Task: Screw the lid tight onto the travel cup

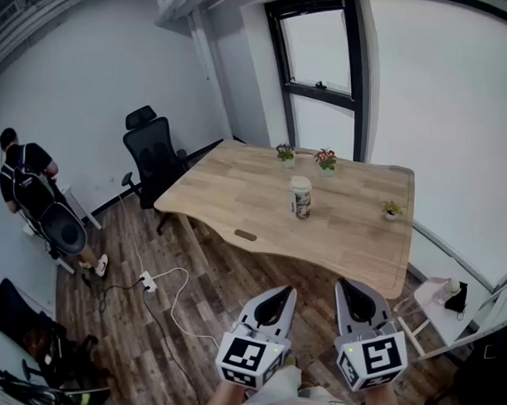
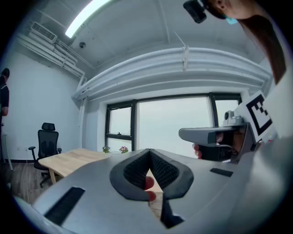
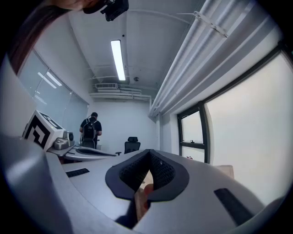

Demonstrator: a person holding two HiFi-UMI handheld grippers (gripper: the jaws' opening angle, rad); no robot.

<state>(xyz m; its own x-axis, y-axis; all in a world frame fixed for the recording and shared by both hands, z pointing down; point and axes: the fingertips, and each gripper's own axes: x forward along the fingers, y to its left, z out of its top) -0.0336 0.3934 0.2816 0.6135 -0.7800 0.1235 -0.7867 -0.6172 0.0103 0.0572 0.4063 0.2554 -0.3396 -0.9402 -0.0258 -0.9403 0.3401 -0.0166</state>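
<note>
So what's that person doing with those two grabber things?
A person holds a left gripper and a right gripper out over the floor, short of the wooden table. Both grippers are shut and empty. The travel cup stands upright near the middle of the table, and nothing is touching it, so the lid job hasn't started yet. Another person stands off by the wall.

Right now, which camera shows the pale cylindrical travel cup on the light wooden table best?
The head view: the pale cylindrical travel cup stands unblocked on the light wooden table. The left gripper view shows part of that table but no cup; the right gripper view shows only a sliver of tabletop, no cup.
</note>
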